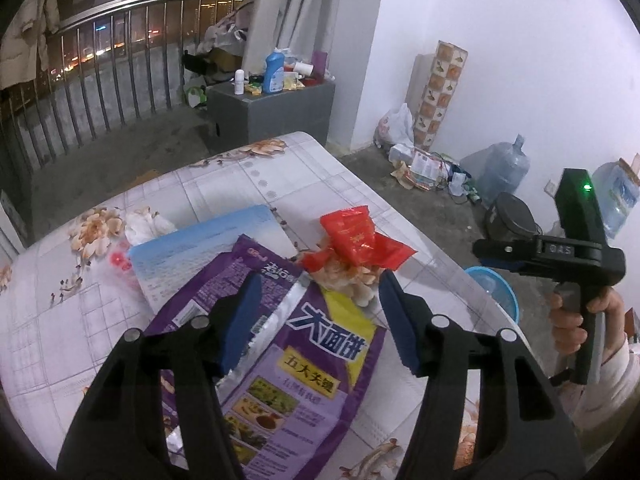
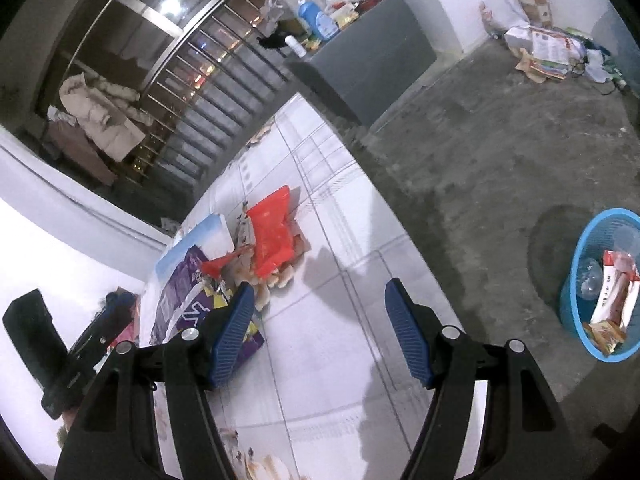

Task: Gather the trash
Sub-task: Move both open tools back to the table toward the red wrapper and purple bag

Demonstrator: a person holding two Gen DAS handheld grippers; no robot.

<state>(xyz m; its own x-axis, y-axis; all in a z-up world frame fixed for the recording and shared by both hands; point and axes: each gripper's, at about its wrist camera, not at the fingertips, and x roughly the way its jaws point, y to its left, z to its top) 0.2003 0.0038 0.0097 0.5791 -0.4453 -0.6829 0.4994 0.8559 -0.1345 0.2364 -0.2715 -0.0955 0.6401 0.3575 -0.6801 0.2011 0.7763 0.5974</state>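
Purple foil, the big snack bag [image 1: 288, 344] lies flat at the middle of the left wrist frame, its long axis running from lower centre up to the left, directly under the left tool [image 1: 316, 324], whose jaws are spread and hold nothing. Just beyond it sits the red wrapper [image 1: 356, 240] on crumbs. The right tool [image 2: 316, 332], also spread and empty, hovers over bare worktop [image 2: 328, 380]. Off the worktop's edge, at the right of that frame, the blue basket [image 2: 576, 320] stands with open floor around.
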